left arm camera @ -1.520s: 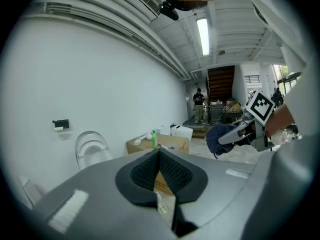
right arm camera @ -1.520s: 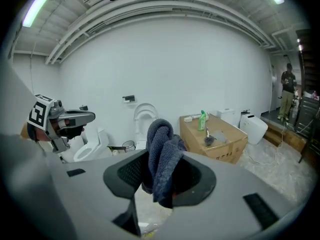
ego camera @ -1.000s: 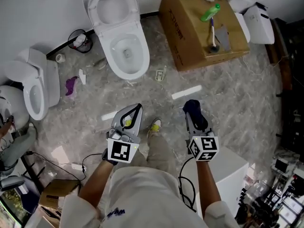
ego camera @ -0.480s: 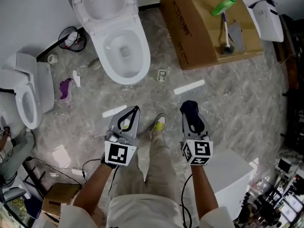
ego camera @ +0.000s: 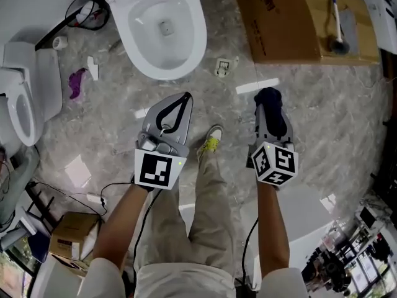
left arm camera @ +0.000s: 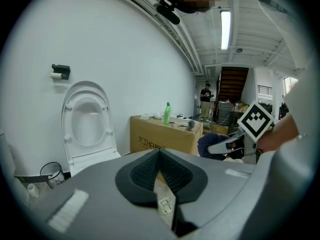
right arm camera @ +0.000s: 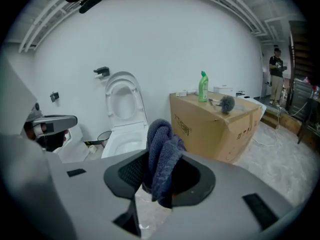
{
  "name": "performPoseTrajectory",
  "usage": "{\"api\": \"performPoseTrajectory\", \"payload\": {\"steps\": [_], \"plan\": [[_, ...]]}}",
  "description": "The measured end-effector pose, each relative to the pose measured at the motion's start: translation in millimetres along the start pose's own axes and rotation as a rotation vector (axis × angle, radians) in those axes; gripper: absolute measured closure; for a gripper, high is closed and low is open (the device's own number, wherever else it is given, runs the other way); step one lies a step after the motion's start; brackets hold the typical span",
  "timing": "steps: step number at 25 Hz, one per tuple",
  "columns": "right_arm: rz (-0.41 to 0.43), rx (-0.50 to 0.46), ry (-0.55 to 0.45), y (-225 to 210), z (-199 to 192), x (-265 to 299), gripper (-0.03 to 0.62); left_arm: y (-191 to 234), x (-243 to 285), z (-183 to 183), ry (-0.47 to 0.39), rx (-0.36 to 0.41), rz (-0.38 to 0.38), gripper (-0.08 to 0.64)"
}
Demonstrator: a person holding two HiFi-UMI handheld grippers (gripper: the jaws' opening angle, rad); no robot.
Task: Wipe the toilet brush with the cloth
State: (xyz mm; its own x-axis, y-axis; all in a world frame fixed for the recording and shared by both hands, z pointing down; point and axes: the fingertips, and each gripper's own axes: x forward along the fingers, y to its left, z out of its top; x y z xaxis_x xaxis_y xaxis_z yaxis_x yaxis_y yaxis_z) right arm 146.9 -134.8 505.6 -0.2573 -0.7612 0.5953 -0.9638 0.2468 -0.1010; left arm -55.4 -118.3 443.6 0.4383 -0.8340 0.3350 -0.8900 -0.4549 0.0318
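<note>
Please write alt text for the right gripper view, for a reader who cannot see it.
The right gripper is shut on a dark blue cloth. Behind stand an open toilet and a box bearing a bottle and brush.

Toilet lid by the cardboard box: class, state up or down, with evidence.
Up: the toilet lid stands upright against the wall above the open bowl.

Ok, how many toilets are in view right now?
2. One toilet, lid up, at the head view's top centre; a second toilet at its left edge. Others may be out of frame.
</note>
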Motion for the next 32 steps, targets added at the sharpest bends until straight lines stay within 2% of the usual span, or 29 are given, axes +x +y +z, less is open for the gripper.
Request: {"api": "performPoseTrajectory", "payload": {"steps": [5, 7, 10, 14, 17, 24, 32], "plan": [[0.023, -0.035, 0.018, 3, -24, 37, 0.454, 2, 23, -24, -0.005, 0.047, -0.021, 0.56], [0.035, -0.041, 0.044, 3, -40, 50, 0.456, -4, 28, -36, 0.009, 0.04, -0.028, 0.56], [0.053, -0.001, 0.095, -5, -64, 76, 0.455, -17, 39, -46, 0.016, -0.002, -0.039, 0.56], [0.023, 0.058, 0.17, -21, -97, 122, 0.456, -23, 54, -62, 0.026, 0.036, -0.069, 0.56], [0.007, 0.081, 0.222, -32, -120, 145, 0.457, -23, 61, -80, 0.038, 0.012, -0.058, 0.56], [0.053, 0.016, 0.195, -39, -127, 185, 0.463, -32, 88, -102, 0.041, -0.006, -0.071, 0.56], [0.031, -0.036, 0.168, -43, -122, 218, 0.449, -34, 113, -112, 0.041, -0.016, -0.082, 0.56]]}}
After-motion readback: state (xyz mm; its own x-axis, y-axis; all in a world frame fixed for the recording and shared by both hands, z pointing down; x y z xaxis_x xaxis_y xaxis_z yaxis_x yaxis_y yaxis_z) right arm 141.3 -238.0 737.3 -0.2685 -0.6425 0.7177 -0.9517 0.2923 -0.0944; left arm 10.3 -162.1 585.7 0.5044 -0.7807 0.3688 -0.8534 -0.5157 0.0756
